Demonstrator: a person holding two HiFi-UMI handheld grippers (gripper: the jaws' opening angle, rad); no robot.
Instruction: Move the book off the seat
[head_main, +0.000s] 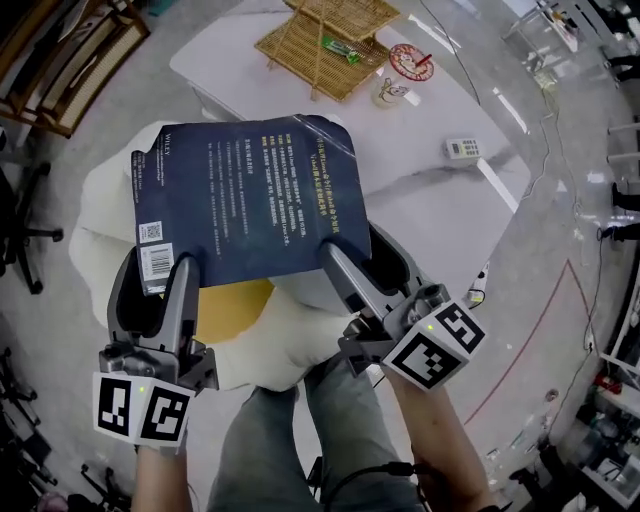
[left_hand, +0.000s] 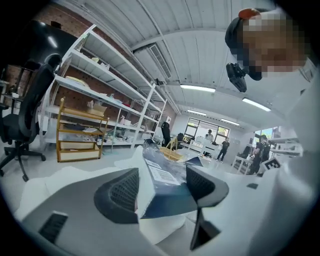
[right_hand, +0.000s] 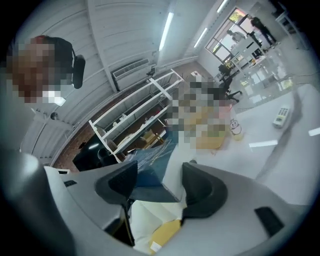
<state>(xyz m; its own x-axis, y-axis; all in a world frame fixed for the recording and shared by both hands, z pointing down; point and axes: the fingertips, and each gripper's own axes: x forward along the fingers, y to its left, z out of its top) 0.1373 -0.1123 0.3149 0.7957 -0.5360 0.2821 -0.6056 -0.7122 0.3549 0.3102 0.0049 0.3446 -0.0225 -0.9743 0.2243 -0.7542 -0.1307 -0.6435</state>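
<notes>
In the head view we hold the dark blue rectangular book (head_main: 250, 200) by its near edge, cover up, tilted away from us and lifted clear above the white padded seat (head_main: 100, 235) with its yellow cushion (head_main: 235, 305). The left gripper (head_main: 180, 278) clamps the near left corner beside the barcode label, and the right gripper (head_main: 342, 265) clamps the near right corner. The book's longer side seems to run across us from one gripper to the other, so neither hand is nearer; it stretches forward from both sets of fingers toward the white marble worktop (head_main: 430, 210), where a woven wicker basket (head_main: 325, 40) stands

In the left gripper view the left gripper (left_hand: 162, 186) has its fingers (left_hand: 125, 192) closed on the thick corner of the book (left_hand: 170, 197), the white page edge against one pad and the blue cover against the other

In the right gripper view the right gripper (right_hand: 160, 187) grips the other corner of the book (right_hand: 147, 175), which points ahead and up from the fingers (right_hand: 202, 190); the yellow cushion (right_hand: 165, 232) lies below, apart from it

We judge that the coming move turns on carrying the book straight ahead, both hands together, to keep it level
</notes>
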